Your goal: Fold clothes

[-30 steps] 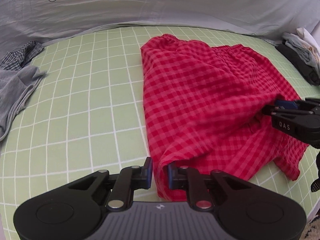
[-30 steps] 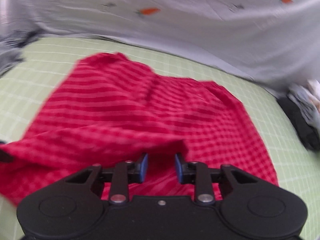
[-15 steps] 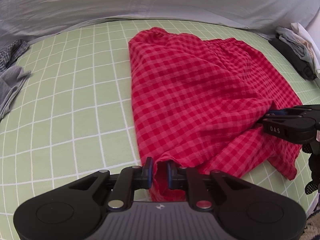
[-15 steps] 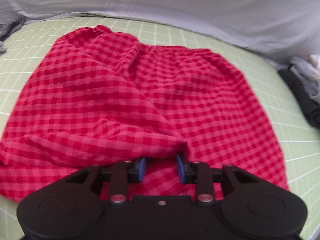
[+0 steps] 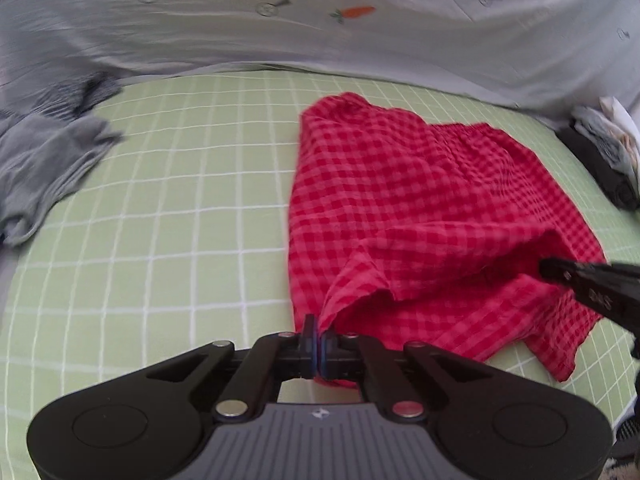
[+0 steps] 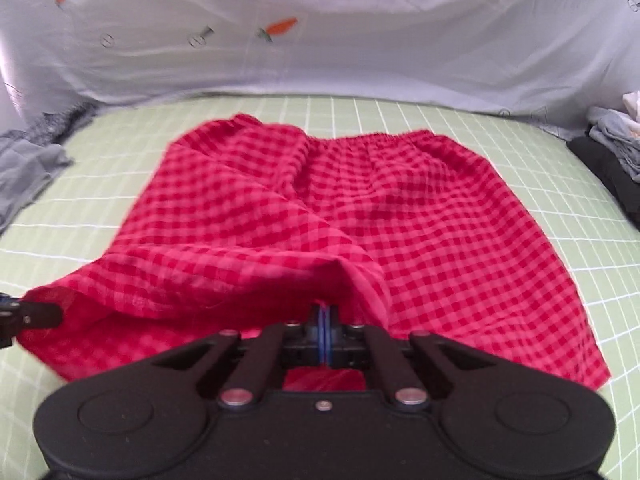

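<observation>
Red checked shorts (image 5: 420,208) lie on the green grid sheet (image 5: 160,220), elastic waistband at the far side; they also show in the right wrist view (image 6: 320,208). My left gripper (image 5: 319,340) is shut on the near left hem corner and holds it lifted. My right gripper (image 6: 324,330) is shut on the near hem further right, also lifted; it shows in the left wrist view (image 5: 560,274). The left gripper shows at the left edge of the right wrist view (image 6: 24,314). The near hem hangs raised between the two grippers.
Grey clothes (image 5: 44,164) lie at the left of the sheet. A pile of dark and pale clothes (image 5: 604,156) sits at the far right. A pale cover with carrot prints (image 5: 320,20) rises behind the sheet.
Both grippers have closed on the near hem of the shorts and lifted it off the sheet.
</observation>
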`<state>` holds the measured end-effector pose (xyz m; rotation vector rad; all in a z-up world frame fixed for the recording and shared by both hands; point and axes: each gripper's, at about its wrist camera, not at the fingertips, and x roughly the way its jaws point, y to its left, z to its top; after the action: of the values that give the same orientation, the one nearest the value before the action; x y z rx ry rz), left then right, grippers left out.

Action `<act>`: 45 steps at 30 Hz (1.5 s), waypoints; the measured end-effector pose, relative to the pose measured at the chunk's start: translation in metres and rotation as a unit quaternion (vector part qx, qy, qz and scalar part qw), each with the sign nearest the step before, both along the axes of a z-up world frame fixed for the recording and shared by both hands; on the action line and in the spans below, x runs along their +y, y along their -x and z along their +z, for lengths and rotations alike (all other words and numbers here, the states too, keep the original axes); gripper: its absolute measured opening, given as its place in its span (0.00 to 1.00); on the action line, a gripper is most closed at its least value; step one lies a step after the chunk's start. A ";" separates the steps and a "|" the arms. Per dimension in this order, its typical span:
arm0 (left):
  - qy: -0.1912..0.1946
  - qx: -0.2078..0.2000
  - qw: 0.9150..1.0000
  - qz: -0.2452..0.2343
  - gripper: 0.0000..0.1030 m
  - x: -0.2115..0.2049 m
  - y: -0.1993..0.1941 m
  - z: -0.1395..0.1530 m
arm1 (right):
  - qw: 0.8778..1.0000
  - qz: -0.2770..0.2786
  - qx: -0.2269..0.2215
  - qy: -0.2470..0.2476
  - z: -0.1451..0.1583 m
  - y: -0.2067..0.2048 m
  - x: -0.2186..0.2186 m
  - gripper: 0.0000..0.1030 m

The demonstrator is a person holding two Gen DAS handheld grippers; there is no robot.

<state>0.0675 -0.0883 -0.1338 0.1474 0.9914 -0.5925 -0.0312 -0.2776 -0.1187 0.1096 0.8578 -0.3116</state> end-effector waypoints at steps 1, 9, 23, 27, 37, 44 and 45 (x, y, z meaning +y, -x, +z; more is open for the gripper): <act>0.006 0.001 1.000 0.010 0.01 0.005 0.003 0.002 | 1.000 0.006 -0.007 -0.002 0.003 0.006 0.003 0.01; 0.031 0.002 0.997 0.075 0.01 0.028 0.021 0.014 | 0.998 0.041 -0.048 -0.006 0.023 0.045 0.015 0.01; -0.087 -0.022 0.996 -0.004 0.17 0.013 0.058 0.000 | 0.994 0.092 0.038 0.043 -0.006 0.050 0.034 0.34; -0.135 -0.069 0.986 -0.064 0.17 0.000 0.069 -0.001 | 0.983 0.128 0.057 0.114 -0.019 0.044 0.061 0.37; -0.112 -0.111 0.984 -0.087 0.01 -0.012 0.072 0.001 | 0.972 0.152 0.046 0.171 -0.020 0.044 0.074 0.03; 0.003 -0.133 0.990 0.054 0.01 0.036 0.066 0.034 | 0.988 0.110 -0.077 0.073 0.024 0.072 0.057 0.02; 0.023 -0.125 0.989 0.081 0.01 0.047 0.064 0.035 | 0.989 0.109 -0.091 0.048 0.027 0.075 0.054 0.02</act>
<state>0.0037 -0.0415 -0.0988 0.0966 0.7377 -0.4362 -0.1065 -0.2233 -0.0912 -0.0462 0.6644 -0.1344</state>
